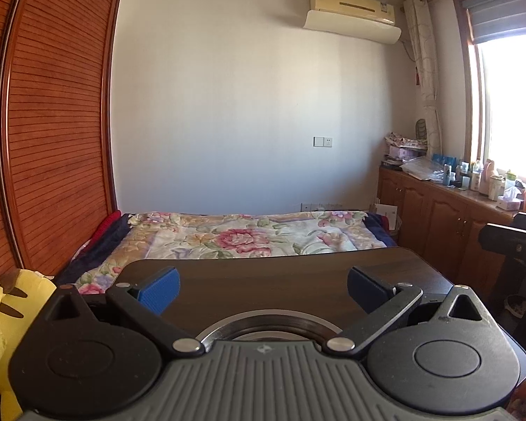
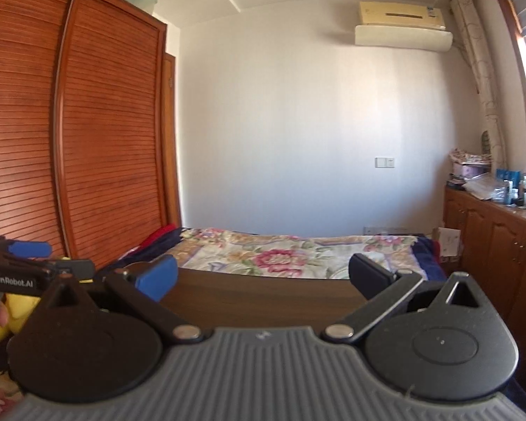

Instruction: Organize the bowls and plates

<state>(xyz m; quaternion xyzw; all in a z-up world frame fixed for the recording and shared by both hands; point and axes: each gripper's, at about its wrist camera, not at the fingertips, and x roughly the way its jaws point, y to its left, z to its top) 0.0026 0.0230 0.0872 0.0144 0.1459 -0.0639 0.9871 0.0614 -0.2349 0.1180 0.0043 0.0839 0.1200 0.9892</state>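
My left gripper [image 1: 263,289] is open and empty, held above a dark wooden table [image 1: 263,280]. Just under its body the rim of a metal bowl or plate [image 1: 266,326] shows on the table; most of it is hidden. My right gripper [image 2: 263,280] is open and empty over the same table [image 2: 263,298], level with its far edge. The left gripper also shows at the left edge of the right wrist view [image 2: 28,263], held by a hand. No other dishes show.
A bed with a floral quilt [image 1: 249,235] lies beyond the table. A wooden slatted wardrobe [image 1: 52,122] stands at the left, a yellow plush toy [image 1: 0,315] beside the table. A cluttered wooden cabinet [image 1: 456,207] runs under the window at the right.
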